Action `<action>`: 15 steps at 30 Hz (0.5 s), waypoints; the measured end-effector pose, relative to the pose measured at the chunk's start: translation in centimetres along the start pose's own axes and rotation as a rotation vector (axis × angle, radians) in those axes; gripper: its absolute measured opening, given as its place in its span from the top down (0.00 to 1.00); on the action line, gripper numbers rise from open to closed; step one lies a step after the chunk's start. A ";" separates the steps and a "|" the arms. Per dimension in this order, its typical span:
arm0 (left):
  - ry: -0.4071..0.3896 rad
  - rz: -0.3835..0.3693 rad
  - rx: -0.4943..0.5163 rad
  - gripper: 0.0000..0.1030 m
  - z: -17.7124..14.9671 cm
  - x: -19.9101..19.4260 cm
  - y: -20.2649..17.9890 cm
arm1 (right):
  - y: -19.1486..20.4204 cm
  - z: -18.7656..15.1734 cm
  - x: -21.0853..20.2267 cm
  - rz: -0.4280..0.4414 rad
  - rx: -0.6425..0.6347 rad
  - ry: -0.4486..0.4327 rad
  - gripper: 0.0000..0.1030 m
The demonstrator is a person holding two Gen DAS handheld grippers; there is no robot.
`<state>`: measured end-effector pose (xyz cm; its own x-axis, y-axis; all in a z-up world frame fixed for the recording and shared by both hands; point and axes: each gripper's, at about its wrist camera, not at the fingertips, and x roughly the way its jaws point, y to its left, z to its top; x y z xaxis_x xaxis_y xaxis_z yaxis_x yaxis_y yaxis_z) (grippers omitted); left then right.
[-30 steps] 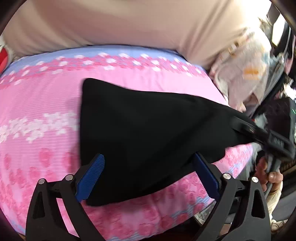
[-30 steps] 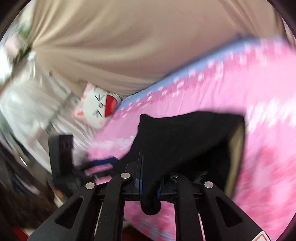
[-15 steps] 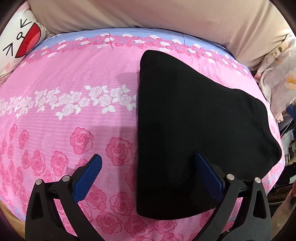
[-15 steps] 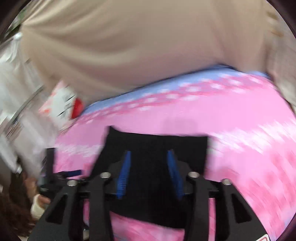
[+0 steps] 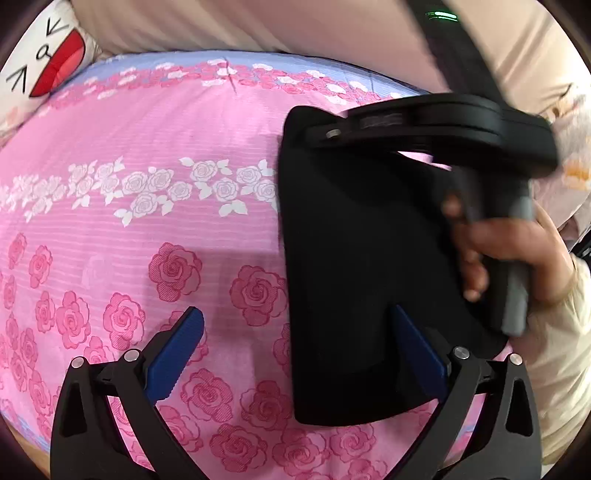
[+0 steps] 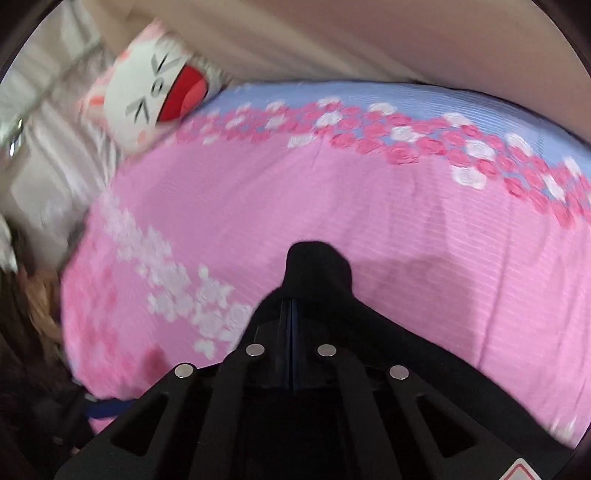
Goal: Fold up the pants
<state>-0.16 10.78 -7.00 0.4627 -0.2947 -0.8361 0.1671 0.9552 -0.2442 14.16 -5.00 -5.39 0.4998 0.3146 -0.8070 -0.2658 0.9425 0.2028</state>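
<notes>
The black pants (image 5: pixel 362 266) lie folded in a compact rectangle on the pink rose-print bed (image 5: pixel 166 177). My left gripper (image 5: pixel 295 354) is open just above the pants' near edge, its right blue finger (image 5: pixel 417 347) over the cloth, its left finger over the sheet. My right gripper (image 5: pixel 332 133) reaches over the far end of the pants, held by a hand (image 5: pixel 517 251). In the right wrist view it (image 6: pixel 291 314) is shut on a fold of the black pants (image 6: pixel 317 269), which bunches up past the fingertips.
A white cartoon-face pillow (image 5: pixel 40 66) lies at the bed's far left corner, also in the right wrist view (image 6: pixel 159 88). A beige curtain (image 5: pixel 258 22) hangs behind the bed. Light patterned bedding (image 5: pixel 572 155) lies at the right edge.
The right gripper was open over the pants half a second ago; now it is shut on their far end. The pants lie in a narrower rectangle than before. The left gripper stays open.
</notes>
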 end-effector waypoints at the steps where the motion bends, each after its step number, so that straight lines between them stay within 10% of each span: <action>1: -0.008 -0.009 -0.004 0.05 0.1 -0.4 0.2 | 0.0 -0.8 -1.6 0.000 0.005 -0.028 0.93; 6: -0.064 -0.018 -0.034 0.05 0.3 -2.6 1.5 | -1.6 -8.5 -10.5 -0.028 0.042 -0.100 0.90; 9: -0.067 -0.035 -0.029 0.05 0.7 -2.5 0.5 | -5.9 -12.6 -11.7 -0.324 0.125 -0.078 1.00; 12: -0.068 -0.031 0.016 0.05 1.4 -2.2 -1.4 | -10.0 -15.7 -15.9 -0.228 0.389 -0.190 1.00; 15: -0.067 -0.051 0.062 0.05 1.1 -1.8 -3.6 | -7.8 -17.0 -19.1 -0.272 0.337 -0.269 0.88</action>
<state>-0.61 7.89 -4.02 0.5086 -0.3461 -0.7883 0.2449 0.9360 -0.2529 -7.35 -20.27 -0.98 0.7203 0.0293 -0.6930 0.1619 0.9644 0.2090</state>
